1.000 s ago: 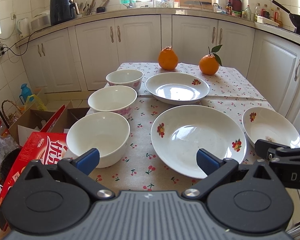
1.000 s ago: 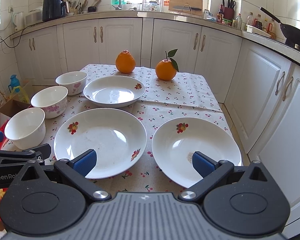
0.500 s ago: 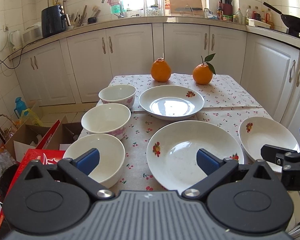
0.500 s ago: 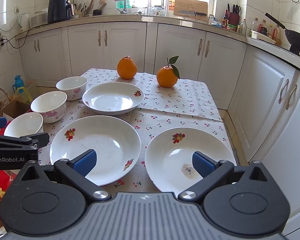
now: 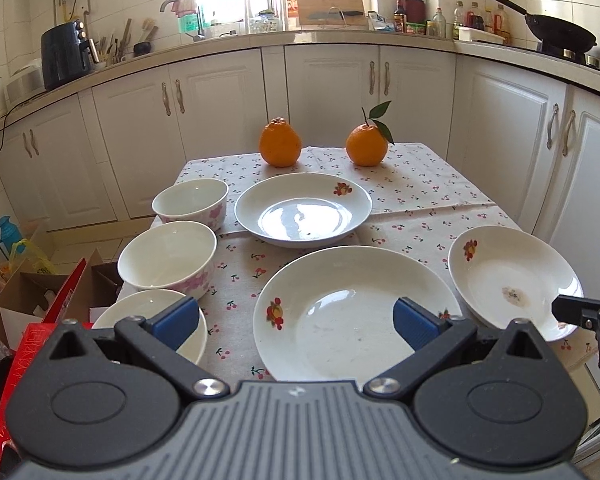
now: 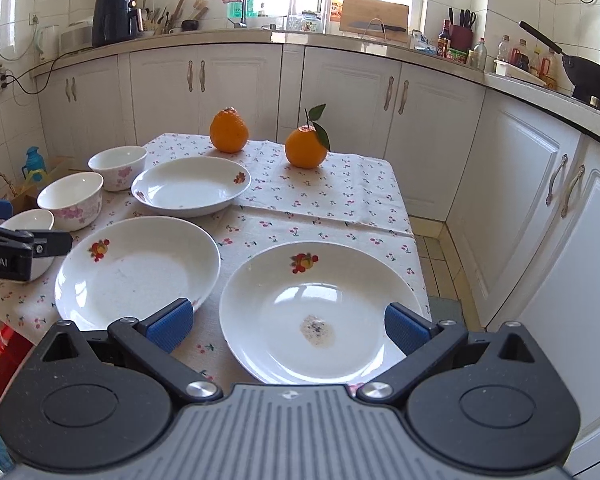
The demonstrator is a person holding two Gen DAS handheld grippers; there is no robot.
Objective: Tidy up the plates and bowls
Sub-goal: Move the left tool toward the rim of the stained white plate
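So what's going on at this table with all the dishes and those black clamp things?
A person holds two hand-held grippers over a table set with three plates and three bowls, about to tidy them. Both are open and hold nothing. The right gripper hovers above the plate with a stain; the left gripper hovers over the big plate beside the nearest bowl. Nothing is stacked yet. Two oranges sit at the far end.

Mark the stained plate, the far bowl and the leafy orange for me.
stained plate [image 6: 318, 330]: right wrist view, on the stain.
far bowl [image 5: 188, 199]: left wrist view, inside wall.
leafy orange [image 6: 305, 148]: right wrist view, front skin.
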